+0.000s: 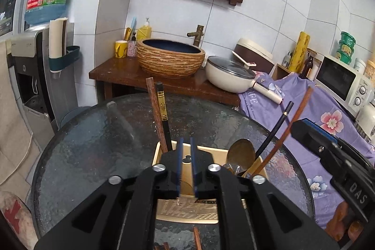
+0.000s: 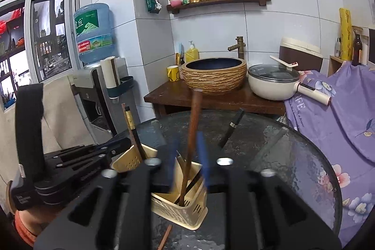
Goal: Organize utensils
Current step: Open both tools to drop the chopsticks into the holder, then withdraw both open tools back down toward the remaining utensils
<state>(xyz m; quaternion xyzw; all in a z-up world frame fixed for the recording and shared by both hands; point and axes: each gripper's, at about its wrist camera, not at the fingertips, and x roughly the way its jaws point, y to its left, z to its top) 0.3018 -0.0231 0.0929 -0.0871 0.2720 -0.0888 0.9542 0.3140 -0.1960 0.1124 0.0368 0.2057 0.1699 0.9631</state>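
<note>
A beige slotted utensil holder [image 1: 164, 154] [image 2: 185, 207] stands on the round glass table [image 1: 93, 144]. Its left compartment holds a brown chopstick and a black gold-banded one [image 1: 161, 114] [image 2: 132, 130]. On the right are a metal spoon [image 1: 241, 154], a black chopstick [image 1: 274, 130] and a brown stick [image 1: 290, 123]. My left gripper [image 1: 186, 144] hovers over the holder's middle, its blue pads a narrow gap apart with nothing between them. My right gripper [image 2: 188, 147] is open, blurred, with the brown stick [image 2: 193, 128] standing free between its pads.
Loose brown chopsticks [image 1: 196, 238] [image 2: 165, 238] lie on the glass near me. Behind the table a wooden counter carries a ribbed basin [image 1: 170, 57] and a cream pan [image 1: 230, 74]. Purple flowered cloth [image 1: 293, 114] covers the right side. A water dispenser [image 1: 35, 76] stands on the left.
</note>
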